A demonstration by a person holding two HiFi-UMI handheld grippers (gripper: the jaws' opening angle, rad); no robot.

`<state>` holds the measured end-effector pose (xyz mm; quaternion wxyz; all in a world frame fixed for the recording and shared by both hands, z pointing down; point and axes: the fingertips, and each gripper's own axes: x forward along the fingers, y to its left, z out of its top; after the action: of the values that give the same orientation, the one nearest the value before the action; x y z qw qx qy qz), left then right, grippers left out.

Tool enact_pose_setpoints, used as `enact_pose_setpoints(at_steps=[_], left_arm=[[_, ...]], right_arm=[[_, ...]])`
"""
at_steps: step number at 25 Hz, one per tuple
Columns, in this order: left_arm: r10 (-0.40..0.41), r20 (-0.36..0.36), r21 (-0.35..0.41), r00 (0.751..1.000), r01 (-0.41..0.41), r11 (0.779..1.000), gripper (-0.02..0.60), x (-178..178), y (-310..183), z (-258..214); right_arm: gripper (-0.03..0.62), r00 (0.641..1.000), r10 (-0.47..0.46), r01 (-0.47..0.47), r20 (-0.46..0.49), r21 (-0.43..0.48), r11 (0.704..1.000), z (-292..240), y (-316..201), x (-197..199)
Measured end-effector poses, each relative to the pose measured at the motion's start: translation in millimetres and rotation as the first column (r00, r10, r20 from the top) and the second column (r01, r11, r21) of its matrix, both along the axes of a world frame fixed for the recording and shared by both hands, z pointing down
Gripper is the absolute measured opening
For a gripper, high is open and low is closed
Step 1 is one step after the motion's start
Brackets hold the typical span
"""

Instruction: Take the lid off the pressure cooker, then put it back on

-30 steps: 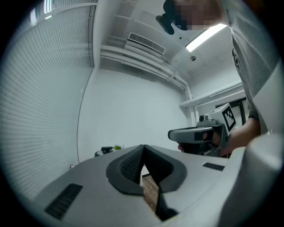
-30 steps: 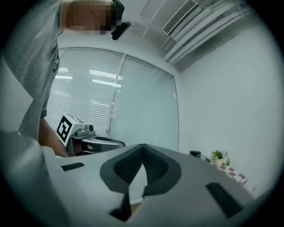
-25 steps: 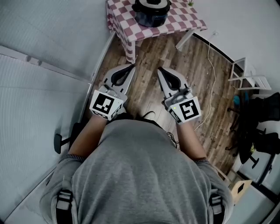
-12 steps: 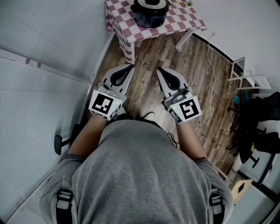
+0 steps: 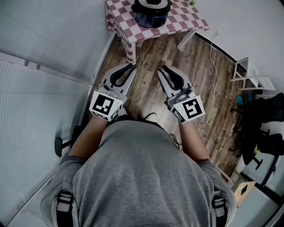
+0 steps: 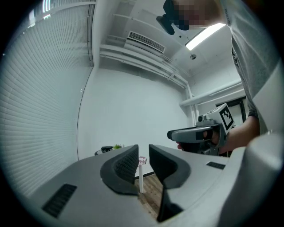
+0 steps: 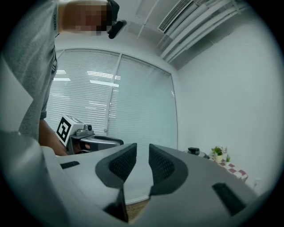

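– Pressure cooker [image 5: 151, 12]: where is it found, taken from the grippers?

– It is seen well ahead of both, set on a table [image 5: 184, 20] covered with a red-and-white checked cloth, with the lid [image 5: 153, 3] still seated on it. It lies ahead and slightly left of the line of the left gripper [image 5: 126, 68], and ahead and to the right of the line of the right gripper [image 5: 165, 69]. Nothing is touched yet.

– And how are the jaws held?

– On both grippers the jaws are being opened. Only a narrow gap is shown, and nothing is caught in either. Through the left gap only a far table leg [image 6: 140, 177] is glimpsed.

– What could go wrong from here?

– Several things, it is judged. If the gap is left so narrow, the lid's handle may not be admitted, and the lid may be knocked instead of gripped. If the lid is locked and is twisted without the pot being steadied, the pot may be turned with it or dragged on the cloth towards the table edge. A white cable [image 5: 214, 62] is laid on the floor to the right of the right gripper and could be snagged during the approach.

– Can any writing be read?

– None. Only black-and-white square markers are borne by the cubes [image 5: 105, 105] behind the jaws. No brand or label can be made out on the cooker.
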<state>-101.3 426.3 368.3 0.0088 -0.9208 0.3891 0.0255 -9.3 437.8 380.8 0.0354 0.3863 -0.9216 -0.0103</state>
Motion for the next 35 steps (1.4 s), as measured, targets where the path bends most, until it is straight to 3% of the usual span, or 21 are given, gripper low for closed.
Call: enact_pose_setpoints(at_steps=[6, 9, 18, 35], left_arm=[[0.001, -0.002, -0.007, 1.000, -0.001, 1.000, 0.225, 1.1, -5.1, 2.3], [0.001, 0.001, -0.011, 1.000, -0.001, 1.000, 0.275, 3.4, -5.0, 5.0], [0.010, 0.005, -0.010, 1.000, -0.010, 1.000, 0.327, 22.1, 3.5, 5.9], [-0.053, 0.021, -0.007, 0.998, 0.054, 0.999, 0.334, 83.0, 22.7, 10.8]], right_arm=[[0.282, 1.000, -0.007, 0.007, -0.007, -0.002, 1.000, 1.9, -2.2, 3.3], [0.328, 1.000, -0.015, 0.015, -0.010, -0.002, 1.000, 2.5, 0.2, 6.8], [0.385, 1.000, -0.018, 0.018, -0.023, -0.007, 1.000, 5.6, 7.7, 26.1], [0.385, 0.994, -0.108, 0.108, -0.026, -0.011, 0.994, 11.6, 26.4, 78.3]])
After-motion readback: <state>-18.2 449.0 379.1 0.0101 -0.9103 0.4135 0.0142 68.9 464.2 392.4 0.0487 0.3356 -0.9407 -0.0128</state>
